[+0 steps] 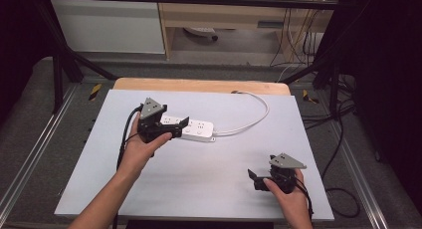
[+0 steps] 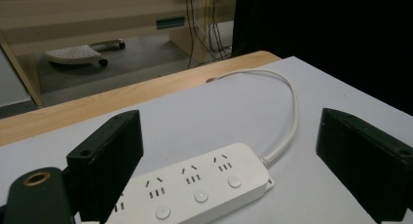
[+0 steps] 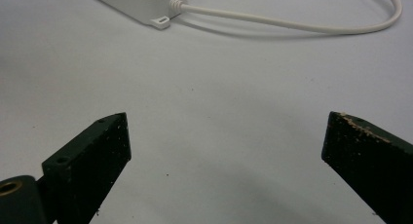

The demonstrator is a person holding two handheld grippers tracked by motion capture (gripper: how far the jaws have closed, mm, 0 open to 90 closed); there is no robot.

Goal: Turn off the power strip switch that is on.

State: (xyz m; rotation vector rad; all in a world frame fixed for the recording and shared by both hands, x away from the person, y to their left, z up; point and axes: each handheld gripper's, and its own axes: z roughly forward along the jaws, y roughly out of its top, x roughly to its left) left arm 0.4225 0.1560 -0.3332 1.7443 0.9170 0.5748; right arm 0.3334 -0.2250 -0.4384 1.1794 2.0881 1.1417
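Observation:
A white power strip [image 1: 196, 130] lies flat on the pale grey table [image 1: 199, 189], left of centre, sockets and buttons facing up [image 2: 195, 187]. Its white cable [image 1: 259, 114] loops right and back over the far wooden edge. My left gripper [image 1: 180, 128] is open, held just over the strip's left end with one jaw on each side [image 2: 231, 131]; I cannot tell whether it touches the strip. My right gripper [image 1: 255, 180] rests low near the front right, open, with bare table between its jaws [image 3: 224, 131]. The strip's cable end [image 3: 141, 5] lies well ahead of it.
A wooden strip [image 1: 199, 84] borders the table's far side. Black frame posts [image 1: 57, 74] stand at the back corners, with loose cables on the floor at the right [image 1: 343, 139]. A chair base [image 1: 201, 32] sits under the desk behind.

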